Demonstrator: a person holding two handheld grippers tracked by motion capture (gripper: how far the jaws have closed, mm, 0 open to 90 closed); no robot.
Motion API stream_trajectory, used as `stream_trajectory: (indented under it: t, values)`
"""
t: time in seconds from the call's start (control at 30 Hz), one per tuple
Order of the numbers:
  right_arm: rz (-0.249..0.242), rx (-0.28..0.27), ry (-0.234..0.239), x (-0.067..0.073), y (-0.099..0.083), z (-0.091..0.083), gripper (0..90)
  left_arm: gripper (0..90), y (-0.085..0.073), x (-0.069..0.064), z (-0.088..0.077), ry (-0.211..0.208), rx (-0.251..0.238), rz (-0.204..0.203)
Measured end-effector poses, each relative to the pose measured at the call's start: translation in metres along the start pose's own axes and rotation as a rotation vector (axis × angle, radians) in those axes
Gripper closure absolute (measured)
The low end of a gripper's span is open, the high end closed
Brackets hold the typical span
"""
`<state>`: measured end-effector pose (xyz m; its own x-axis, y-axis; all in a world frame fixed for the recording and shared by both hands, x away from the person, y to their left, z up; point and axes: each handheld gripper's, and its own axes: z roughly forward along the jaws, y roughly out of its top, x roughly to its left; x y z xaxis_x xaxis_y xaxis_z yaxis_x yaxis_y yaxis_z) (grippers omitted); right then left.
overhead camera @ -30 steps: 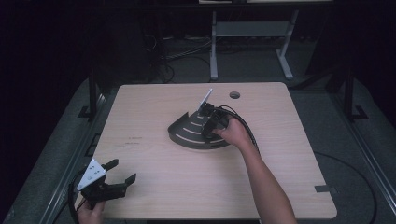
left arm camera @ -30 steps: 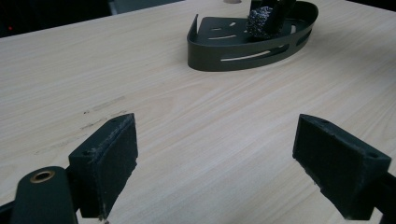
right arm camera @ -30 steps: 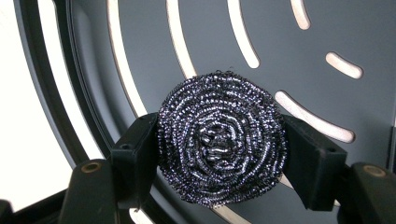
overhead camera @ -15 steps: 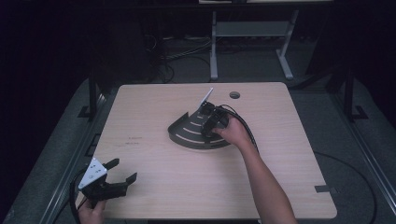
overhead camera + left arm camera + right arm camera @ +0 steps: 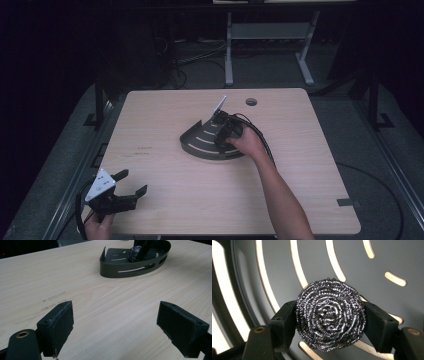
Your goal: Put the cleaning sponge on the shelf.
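A dark grey quarter-round slotted rack (image 5: pixel 200 142) lies near the middle of the wooden table (image 5: pixel 165 115). My right gripper (image 5: pixel 223 135) points down into it, shut on a round steel-wool scourer (image 5: pixel 330 313) that sits between the jaws just above the rack's slotted floor (image 5: pixel 352 257). The left gripper view shows the scourer (image 5: pixel 135 253) inside the rack (image 5: pixel 130 268), far off. My left gripper (image 5: pixel 131 184) hovers over the table's near left corner, open, with nothing between its fingers (image 5: pixel 56 326).
A round cable hole (image 5: pixel 251 102) lies in the table behind the rack. Beyond the table's far edge stands a metal frame (image 5: pixel 265 35) amid floor cables. A strip of tape (image 5: pixel 348 202) marks the near right corner.
My left gripper has drifted slightly towards the near edge. The right gripper and scourer stay in the rack, barely moved.
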<state>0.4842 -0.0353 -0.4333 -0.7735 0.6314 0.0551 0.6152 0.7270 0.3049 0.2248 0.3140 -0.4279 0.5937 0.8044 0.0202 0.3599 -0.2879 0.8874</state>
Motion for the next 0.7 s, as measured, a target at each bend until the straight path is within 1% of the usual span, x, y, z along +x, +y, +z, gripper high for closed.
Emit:
stream_trajectory:
  t: [0.23,0.3,0.5,0.53,0.7]
  values:
    - [0.003,0.008,-0.001,0.000,-0.001,0.003,28.1,13.3,0.000,0.001,-0.001,0.002,-0.006,-0.008]
    - [0.010,0.012,0.002,0.000,-0.002,0.004,28.3,13.3,0.000,0.000,-0.001,0.003,-0.007,-0.007]
    - [0.015,-0.003,0.008,-0.001,-0.005,0.002,25.0,13.2,0.000,-0.001,-0.001,0.002,-0.005,-0.005]
    - [0.015,-0.013,0.006,-0.001,-0.005,-0.001,23.9,13.3,0.000,-0.001,-0.001,0.001,-0.005,-0.005]
    - [0.015,-0.029,0.011,-0.001,-0.007,-0.006,21.9,13.2,0.000,-0.001,0.000,0.000,-0.005,-0.002]
